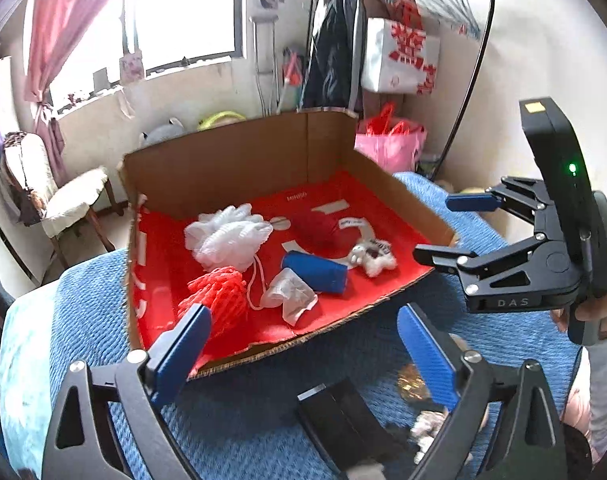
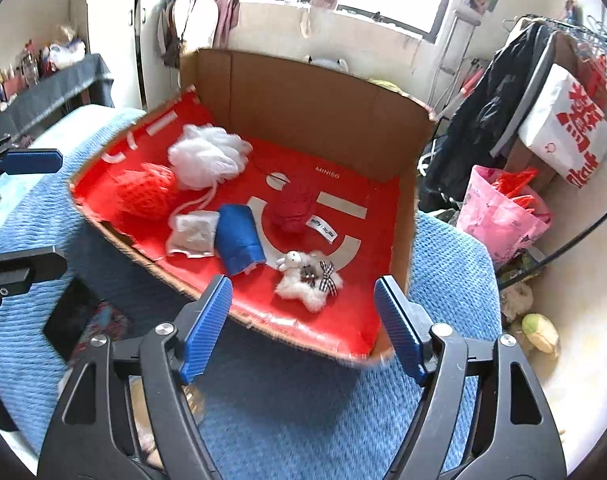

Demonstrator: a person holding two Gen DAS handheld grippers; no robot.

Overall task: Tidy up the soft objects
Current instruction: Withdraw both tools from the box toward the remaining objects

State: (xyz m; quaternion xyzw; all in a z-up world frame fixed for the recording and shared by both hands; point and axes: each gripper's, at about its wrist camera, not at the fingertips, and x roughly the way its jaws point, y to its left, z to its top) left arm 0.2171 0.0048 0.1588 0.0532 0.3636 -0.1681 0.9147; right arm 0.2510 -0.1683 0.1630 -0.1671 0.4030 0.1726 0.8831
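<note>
Gaping wide, the left gripper [image 1: 303,336] holds nothing at all between its blue pads [image 1: 181,354], just blue blanket [image 1: 263,400] and the near edge of the cardboard box [image 1: 239,160] beyond them. Same story on the other side: the right gripper [image 2: 303,320] has its fingers spread and empty, hanging over the front lip of that box. From the left camera you can see the right tool off to the side, black frame, a green light glowing on it, a hand [image 1: 591,312] wrapped around its handle.

Now out into the box, red-lined, brown walls standing at the back and on one side. Everything soft is lying loose on the red floor. White mesh puff [image 2: 207,156] toward the back, its cord trailing forward. Just beside it, touching, the red net ball [image 2: 143,192] near the low front edge. Ahead of the cord, a small clear packet [image 2: 193,234], and right against that a blue cloth roll [image 2: 239,238]. Behind the roll sits a dark red knit bundle [image 2: 295,208] with a white tag. Closest to the right fingers, a little white fluffy toy [image 2: 307,280] with a checked ribbon bow.

Further out: a pink bag [image 2: 499,216] on the floor beside the bed, a clothes rack [image 2: 515,80] hung with dark garments.
</note>
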